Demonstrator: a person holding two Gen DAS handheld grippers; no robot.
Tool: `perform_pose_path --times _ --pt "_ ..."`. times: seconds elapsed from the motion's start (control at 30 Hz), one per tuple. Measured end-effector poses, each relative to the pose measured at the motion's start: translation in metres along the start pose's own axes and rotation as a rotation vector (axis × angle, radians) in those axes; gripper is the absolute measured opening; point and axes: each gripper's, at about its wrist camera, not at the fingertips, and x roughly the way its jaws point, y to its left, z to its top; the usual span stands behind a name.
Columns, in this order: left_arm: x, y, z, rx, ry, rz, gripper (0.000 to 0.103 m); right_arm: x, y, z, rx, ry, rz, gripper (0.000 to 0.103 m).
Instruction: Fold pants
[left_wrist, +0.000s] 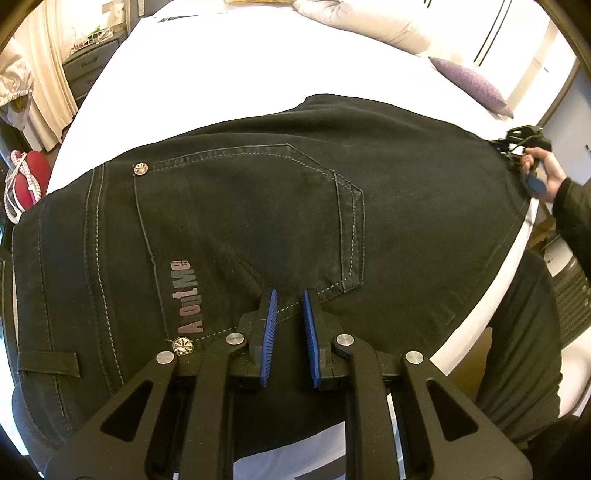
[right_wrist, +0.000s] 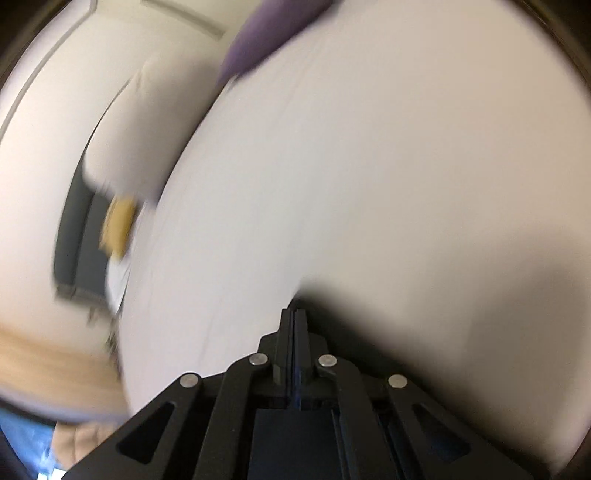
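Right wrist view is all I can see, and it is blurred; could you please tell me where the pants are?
Observer: The black pants lie spread on the white bed, with the back pocket facing up.
Operator: Thank you. What is the left gripper doing?
Observer: The left gripper sits at the pocket's near edge and seems to pinch the fabric there.
Operator: And where is my right gripper relative to the pants?
Observer: The right gripper, which is shut, is at the pants' far right end in the left wrist view, near the bed's edge. I cannot tell whether it holds fabric.
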Motion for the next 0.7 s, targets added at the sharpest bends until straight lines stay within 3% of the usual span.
perform_pose_path --times 0.07,0.13,0.2,0.27,0.37,0.4,0.5,0.6,0.63,0.7 --pt "-0.001 -0.004 0.001 -0.002 -0.001 0.007 0.015 -0.019 0.001 -0.003 -0.022 0.012 0.089 0.008" --pt "-0.003 -0.011 0.004 0.000 -0.002 0.030 0.015 -0.036 0.019 -0.037 -0.131 0.097 0.197 0.009" --pt "-0.008 -0.023 0.011 0.021 -0.014 0.054 0.015 -0.049 0.040 -0.100 -0.244 0.230 0.342 0.010" --pt "-0.013 -0.042 0.026 0.043 -0.052 0.013 0.015 -0.050 0.051 -0.168 -0.313 0.376 0.444 0.010" --pt "-0.002 -0.073 0.051 0.096 -0.066 -0.038 0.015 -0.031 0.047 -0.248 -0.329 0.574 0.467 0.010" --pt "0.005 -0.082 0.059 0.119 -0.070 -0.056 0.015 -0.025 0.042 -0.261 -0.347 0.578 0.445 0.004" --pt "0.045 -0.085 0.073 0.134 -0.006 -0.029 0.015 -0.018 0.031 -0.241 -0.296 0.546 0.468 0.000" --pt "0.046 -0.059 0.067 0.065 -0.020 -0.152 0.015 -0.020 0.019 -0.193 -0.279 0.431 0.386 0.000" --pt "0.041 -0.052 0.063 0.062 -0.031 -0.144 0.015 -0.022 0.008 -0.178 -0.264 0.399 0.367 0.000" --pt "0.030 -0.035 0.052 0.075 -0.061 -0.050 0.015 -0.020 -0.017 -0.147 -0.186 0.355 0.360 0.000"
